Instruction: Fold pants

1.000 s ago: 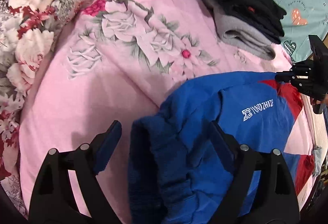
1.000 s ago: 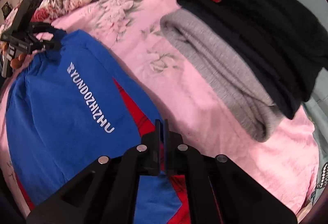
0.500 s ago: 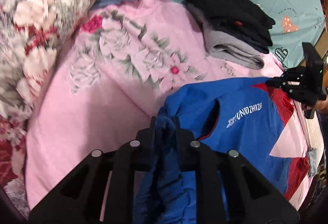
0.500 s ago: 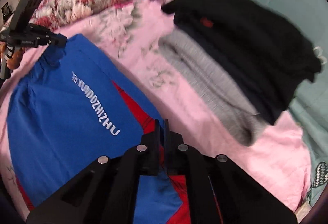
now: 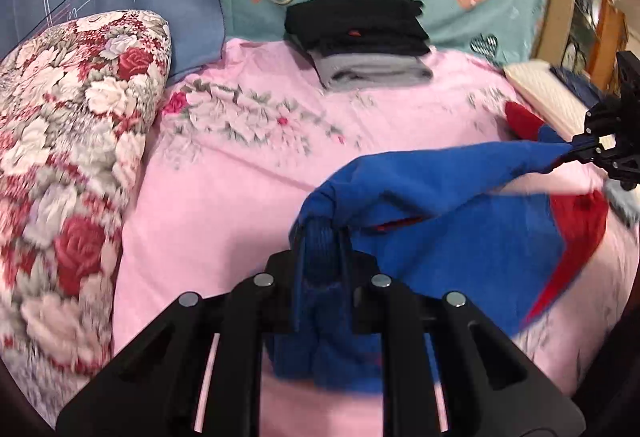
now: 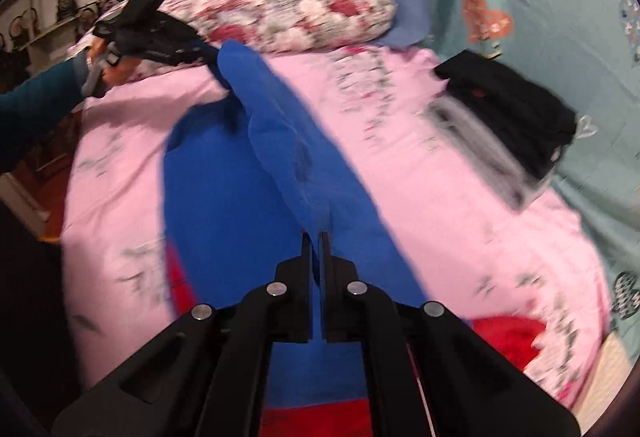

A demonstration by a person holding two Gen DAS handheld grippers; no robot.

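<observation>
Blue pants [image 5: 460, 229] stretched taut between left gripper [image 5: 322, 237], right gripper [image 6: 315, 241].

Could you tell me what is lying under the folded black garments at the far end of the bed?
Under the folded black garments lies a folded grey garment, resting on the pink floral bedsheet. Whether anything else is tucked inside the stack is hidden.

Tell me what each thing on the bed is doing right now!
left gripper: shut on the blue pants' thick ribbed edge.
right gripper: shut on another edge of the pants.
blue pants: partly lifted, stretched between both grippers, the rest on the sheet.
pink sheet: spread flat.
clothes stack: folded, piled.
flowered pillow: lying at the bed's side.
</observation>
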